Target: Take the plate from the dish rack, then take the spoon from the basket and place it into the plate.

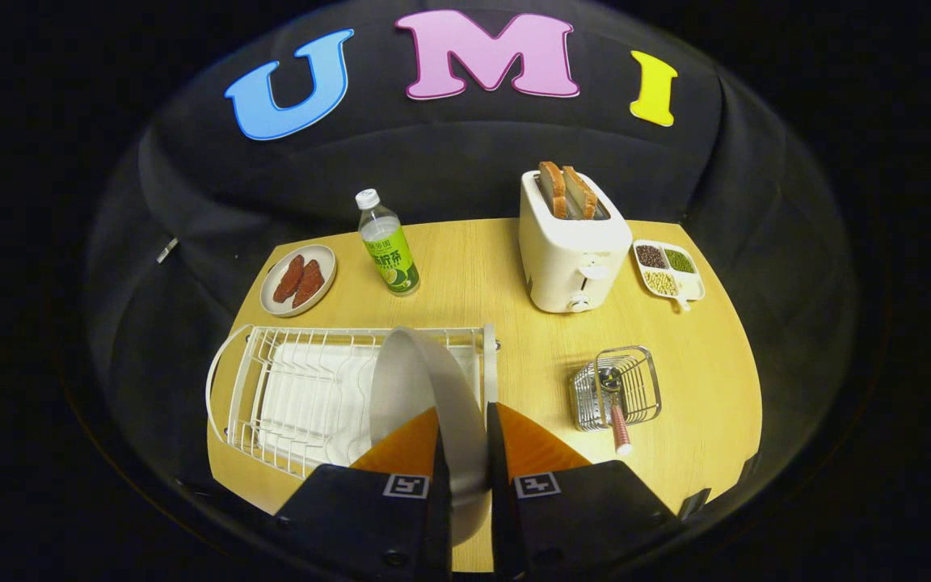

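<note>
Claw (465,465) is clamped narrow on the white plate (433,388), one finger on each face of it near the rim, so the plate stands on edge between the fingers and rises ahead of them. It looks lifted out of the white wire dish rack (304,388), which sits on the tabletop (498,275) just beyond and to the left of the fingers, though I cannot tell whether the far edge of the plate is fully free of the rack's rails.

Risks, as I judge them: the grip is only on a thin strip of smooth rim, so the plate could pivot or slide out if it is swung quickly. If its far edge is not yet free, it could catch a rail and drag the rack along. Set down on edge instead of flat, it could roll or tip.

Ahead and to the right of the fingers, well apart from the plate, stands the small wire basket (617,388) with the spoon (617,424) leaning in it, handle sticking out toward the claw. Putting the plate down too near could knock the basket over.

Farther back are a toaster (575,250) holding bread, a bottle (389,246), a dish of meat (298,280) and a tray of beans (667,271).
</note>
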`<control>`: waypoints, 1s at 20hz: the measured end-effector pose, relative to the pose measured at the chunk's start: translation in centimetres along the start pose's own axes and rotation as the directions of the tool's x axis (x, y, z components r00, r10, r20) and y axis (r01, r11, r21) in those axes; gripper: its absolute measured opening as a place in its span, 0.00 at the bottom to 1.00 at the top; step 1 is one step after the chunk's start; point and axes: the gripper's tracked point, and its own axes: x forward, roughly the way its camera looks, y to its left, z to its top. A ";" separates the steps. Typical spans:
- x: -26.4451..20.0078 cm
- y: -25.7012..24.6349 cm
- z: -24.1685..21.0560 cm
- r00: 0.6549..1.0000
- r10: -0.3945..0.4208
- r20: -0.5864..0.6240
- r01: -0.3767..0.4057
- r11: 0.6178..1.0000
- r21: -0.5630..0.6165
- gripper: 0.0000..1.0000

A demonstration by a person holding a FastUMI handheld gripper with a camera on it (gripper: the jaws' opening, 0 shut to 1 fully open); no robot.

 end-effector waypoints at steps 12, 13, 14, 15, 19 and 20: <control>-9.8 -7.2 -5.7 0.980 0.198 0.034 -0.200 0.972 0.122 0.23; -10.4 -8.1 -6.3 0.977 0.211 0.039 -0.214 0.968 0.133 0.23; -10.9 -8.9 -6.9 0.974 0.221 0.044 -0.225 0.965 0.136 0.23; -11.0 -9.9 -7.9 0.973 0.228 0.038 -0.231 0.965 0.127 0.23; -10.8 -13.7 -11.8 0.965 0.259 -0.038 -0.252 0.957 0.143 0.23; -10.4 -14.3 -12.4 0.959 0.277 -0.054 -0.266 0.951 0.158 0.23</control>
